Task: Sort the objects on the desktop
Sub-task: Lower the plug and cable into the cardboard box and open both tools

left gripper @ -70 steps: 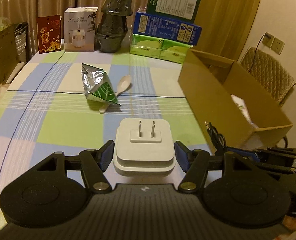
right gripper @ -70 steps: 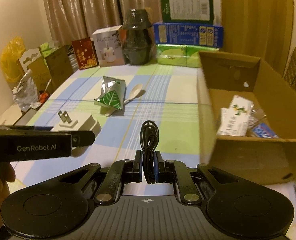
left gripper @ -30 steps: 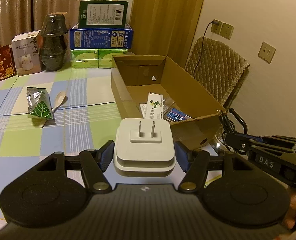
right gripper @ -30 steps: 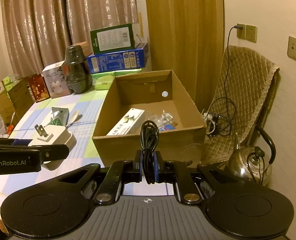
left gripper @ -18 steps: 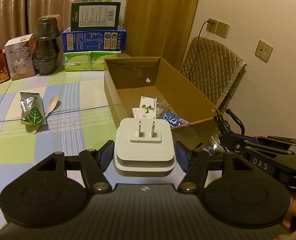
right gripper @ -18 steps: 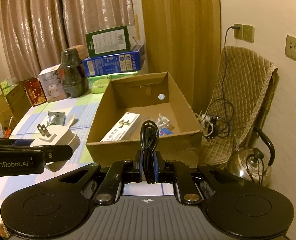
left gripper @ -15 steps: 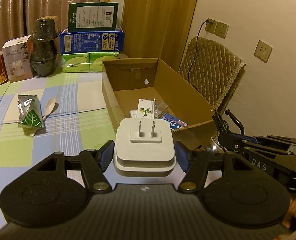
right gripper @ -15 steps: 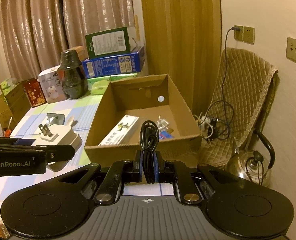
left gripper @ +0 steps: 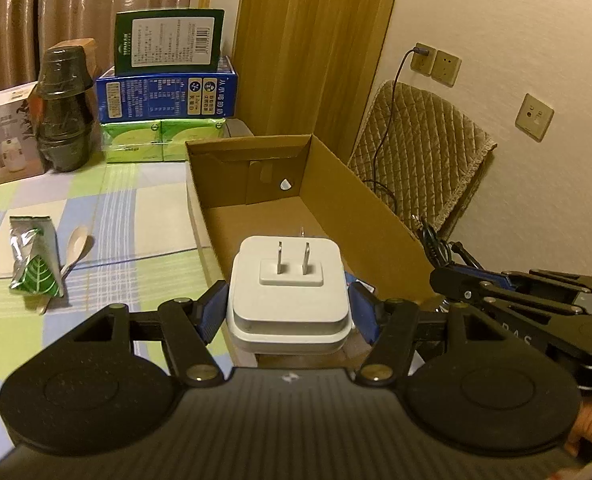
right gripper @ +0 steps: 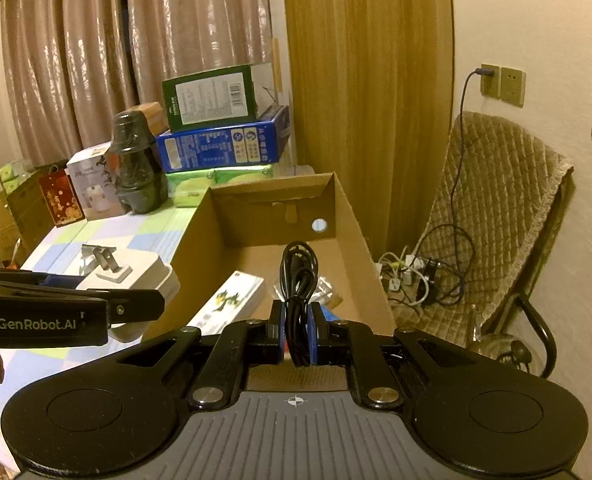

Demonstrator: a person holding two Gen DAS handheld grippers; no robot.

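Holding two items at once, we note the left gripper (left gripper: 290, 312) with its blue-padded fingers (left gripper: 212, 312) clamped on the sides of a white plug adapter (left gripper: 290, 300), its two flat prongs pointing up and away from the palm. Beyond those fingertips lies the open cardboard box (left gripper: 359, 216), long axis running away from us; the adapter hangs above the box's near end, and it hides most of what lies inside from this view. Left of the left fingers, on the checked tablecloth (left gripper: 144, 200), we see a silver snack packet with a green leaf (left gripper: 36, 264) and a pale spoon (left gripper: 78, 246) just beside it, both well apart from the box. The right gripper (right gripper: 296, 334) has its fingers pressed together on a coiled black cable (right gripper: 297, 280), the loop standing upright past the fingertips. Ahead of the right fingers is the same box, and there we can make out a white carton with a green print (right gripper: 228, 300) lying on the floor of the box, plus some small clear-wrapped bits (right gripper: 325, 288) we cannot identify. Right of the right fingers, beside the table, stands a quilted chair (right gripper: 495, 208) with a tangle of cords at its foot.
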